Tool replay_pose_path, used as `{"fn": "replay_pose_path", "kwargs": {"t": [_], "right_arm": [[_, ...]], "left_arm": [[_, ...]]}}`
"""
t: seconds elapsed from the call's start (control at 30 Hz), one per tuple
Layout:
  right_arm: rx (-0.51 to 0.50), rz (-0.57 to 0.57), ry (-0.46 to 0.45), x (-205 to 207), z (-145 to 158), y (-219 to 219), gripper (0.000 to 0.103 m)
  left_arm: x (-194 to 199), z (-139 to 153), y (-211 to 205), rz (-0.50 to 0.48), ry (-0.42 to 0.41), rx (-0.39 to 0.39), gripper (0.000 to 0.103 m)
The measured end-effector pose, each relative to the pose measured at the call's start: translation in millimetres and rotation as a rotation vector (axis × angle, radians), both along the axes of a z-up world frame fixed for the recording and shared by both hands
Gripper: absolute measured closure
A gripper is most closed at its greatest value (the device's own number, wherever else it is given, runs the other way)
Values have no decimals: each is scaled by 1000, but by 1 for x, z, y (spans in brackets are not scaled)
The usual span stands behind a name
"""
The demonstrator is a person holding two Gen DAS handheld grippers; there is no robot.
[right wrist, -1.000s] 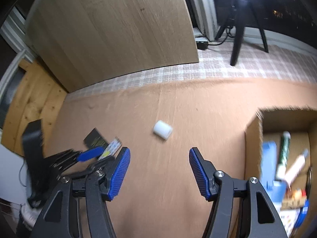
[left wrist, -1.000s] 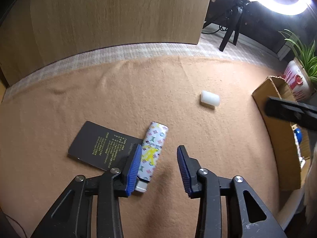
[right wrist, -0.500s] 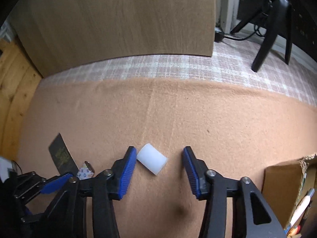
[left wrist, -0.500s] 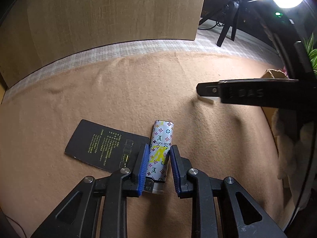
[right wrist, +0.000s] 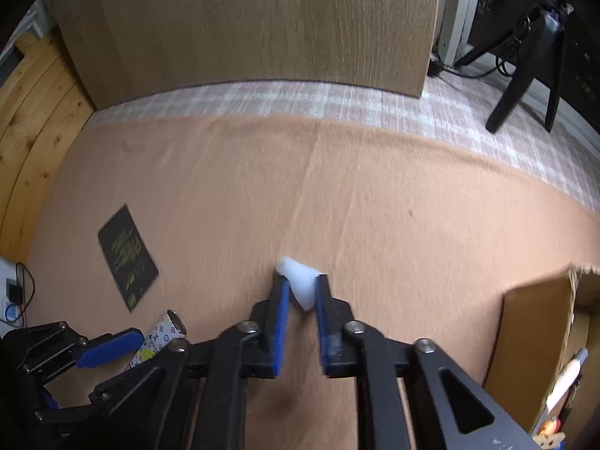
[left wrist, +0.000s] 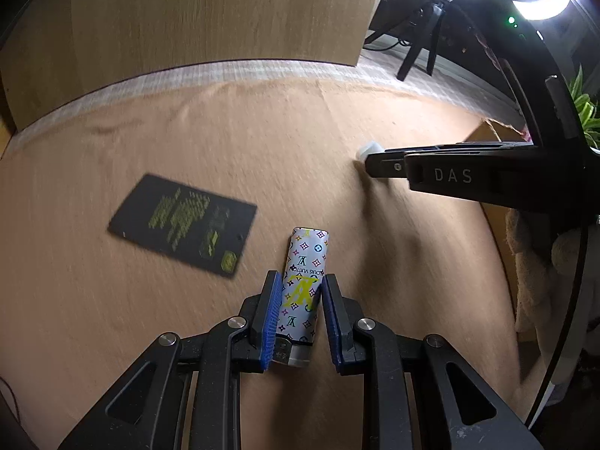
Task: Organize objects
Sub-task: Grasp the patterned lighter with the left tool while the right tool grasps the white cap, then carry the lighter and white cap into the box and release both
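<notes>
My left gripper point(left wrist: 299, 292) is shut on a white lighter with coloured monogram print point(left wrist: 305, 266), held just above the tan cloth. The lighter also shows in the right wrist view point(right wrist: 159, 339) between the left gripper's blue pads. My right gripper point(right wrist: 302, 290) is shut on a small white cylinder point(right wrist: 300, 281); the cylinder's end shows in the left wrist view point(left wrist: 366, 149) at the tip of the right gripper. A black card with yellow print point(left wrist: 183, 223) lies flat on the cloth, left of the lighter, and also shows in the right wrist view point(right wrist: 127, 257).
An open cardboard box point(right wrist: 540, 330) holding pens and small items stands at the right. A wooden board point(right wrist: 255, 26) stands upright behind the cloth. A tripod point(right wrist: 525, 71) and a ring light point(left wrist: 543, 3) are at the back right. A plant point(left wrist: 585, 112) is at the far right.
Both grippers closed on their objects: the left on the lighter, the right on the white cylinder. The lighter now sits away from the black card and looks lifted.
</notes>
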State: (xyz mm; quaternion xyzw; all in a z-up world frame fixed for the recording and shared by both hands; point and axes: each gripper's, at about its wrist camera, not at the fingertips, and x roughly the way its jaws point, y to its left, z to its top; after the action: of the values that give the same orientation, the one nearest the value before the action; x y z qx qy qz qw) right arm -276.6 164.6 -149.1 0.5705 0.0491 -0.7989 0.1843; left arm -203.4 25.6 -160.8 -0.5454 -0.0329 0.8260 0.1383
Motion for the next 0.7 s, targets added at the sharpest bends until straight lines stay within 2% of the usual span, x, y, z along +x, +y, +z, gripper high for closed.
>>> {"fn": "replay_pose_path", "kwargs": {"t": [0.2, 0.7], "right_arm": [[-72, -45, -21, 27, 3, 24, 97], [-185, -67, -43, 127, 13, 62, 97]], "left_arm": [[22, 0, 1, 39, -5, 22, 79], [94, 2, 25, 29, 5, -27, 80]]}}
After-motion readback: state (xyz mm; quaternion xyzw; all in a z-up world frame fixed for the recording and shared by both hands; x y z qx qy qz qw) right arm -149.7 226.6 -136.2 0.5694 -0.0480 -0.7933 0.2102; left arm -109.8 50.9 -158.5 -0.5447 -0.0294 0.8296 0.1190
